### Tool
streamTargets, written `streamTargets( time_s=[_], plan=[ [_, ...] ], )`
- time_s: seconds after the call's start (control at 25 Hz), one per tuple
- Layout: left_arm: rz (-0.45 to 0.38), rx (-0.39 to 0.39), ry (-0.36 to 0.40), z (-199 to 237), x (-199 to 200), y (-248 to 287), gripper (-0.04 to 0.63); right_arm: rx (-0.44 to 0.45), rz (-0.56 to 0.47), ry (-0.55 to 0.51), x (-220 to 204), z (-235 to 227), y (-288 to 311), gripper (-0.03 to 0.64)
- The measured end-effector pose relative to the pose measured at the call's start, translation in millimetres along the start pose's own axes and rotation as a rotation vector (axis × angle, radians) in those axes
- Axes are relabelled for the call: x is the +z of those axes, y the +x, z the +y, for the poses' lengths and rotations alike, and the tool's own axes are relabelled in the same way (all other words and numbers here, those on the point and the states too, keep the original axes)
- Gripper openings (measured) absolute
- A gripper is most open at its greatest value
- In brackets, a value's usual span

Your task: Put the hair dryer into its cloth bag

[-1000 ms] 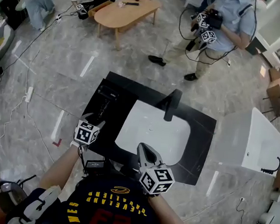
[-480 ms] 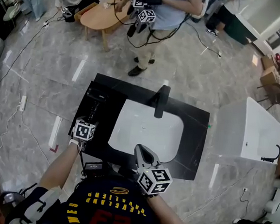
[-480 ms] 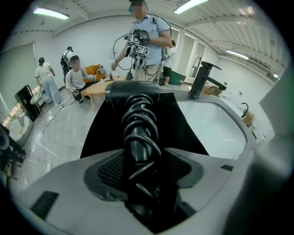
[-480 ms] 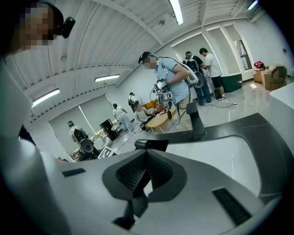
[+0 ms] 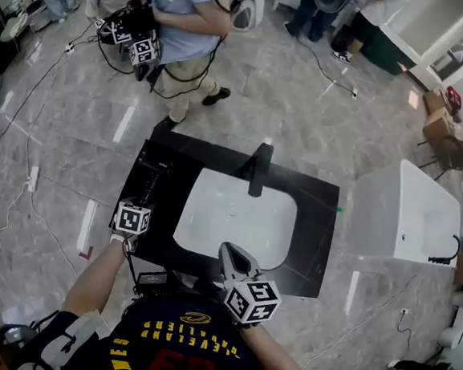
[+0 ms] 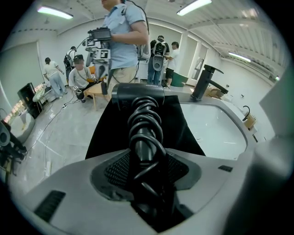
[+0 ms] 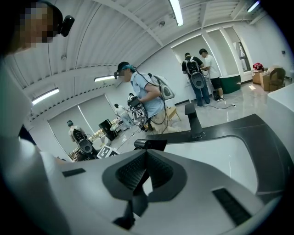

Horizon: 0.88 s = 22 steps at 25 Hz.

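Observation:
The black hair dryer (image 5: 159, 167) lies on the left end of the black counter (image 5: 318, 228), its head pointing away from me. In the left gripper view its handle (image 6: 146, 133), wound with the coiled cord, runs straight in between the jaws. My left gripper (image 5: 143, 197) points steeply down over that handle. Its jaws are closing, and the pads (image 6: 117, 170) touch the cord coils on both sides. My right gripper (image 5: 230, 253) is shut at the front rim of the white sink (image 5: 210, 247). I cannot make out the cloth bag.
A black faucet (image 5: 257, 166) stands behind the sink. A dark box with a pale label (image 5: 154, 278) sits below the counter's front edge. A person in a blue shirt (image 5: 181, 23) with grippers stands just beyond the counter. A white tub (image 5: 406, 216) is on the right.
My left gripper came down onto the hair dryer's handle. The person in the blue shirt walked from right to left behind the counter. The right gripper has hardly moved.

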<state>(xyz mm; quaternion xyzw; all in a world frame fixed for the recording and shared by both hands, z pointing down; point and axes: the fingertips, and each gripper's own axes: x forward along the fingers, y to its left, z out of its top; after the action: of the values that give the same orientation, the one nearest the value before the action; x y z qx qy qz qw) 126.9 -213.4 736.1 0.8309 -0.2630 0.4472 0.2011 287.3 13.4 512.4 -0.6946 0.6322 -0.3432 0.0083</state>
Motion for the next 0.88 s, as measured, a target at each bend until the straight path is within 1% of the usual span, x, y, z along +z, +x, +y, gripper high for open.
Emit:
streamTargets(
  time_s=[0.24, 0.48, 0.56, 0.64, 0.76, 0.88],
  plan=[
    [-0.004, -0.028, 0.037, -9, -9, -23, 0.202, 0.006, -0.007, 0.000, -1, 2, -3, 0.008],
    [-0.080, -0.087, 0.083, -26, -31, -66, 0.202, 0.047, 0.011, -0.030, -2, 15, 11, 0.008],
    [-0.113, -0.095, 0.076, -29, -41, -89, 0.202, 0.084, 0.044, -0.063, -6, 26, 20, 0.008],
    [-0.147, -0.098, 0.051, -28, -51, -110, 0.202, 0.127, 0.089, -0.111, -13, 38, 32, 0.008],
    [-0.190, -0.087, 0.004, -20, -71, -140, 0.202, 0.201, 0.174, -0.205, -31, 61, 55, 0.008],
    [-0.208, -0.059, -0.023, -3, -95, -166, 0.202, 0.266, 0.260, -0.316, -54, 84, 81, 0.008]
  ],
)
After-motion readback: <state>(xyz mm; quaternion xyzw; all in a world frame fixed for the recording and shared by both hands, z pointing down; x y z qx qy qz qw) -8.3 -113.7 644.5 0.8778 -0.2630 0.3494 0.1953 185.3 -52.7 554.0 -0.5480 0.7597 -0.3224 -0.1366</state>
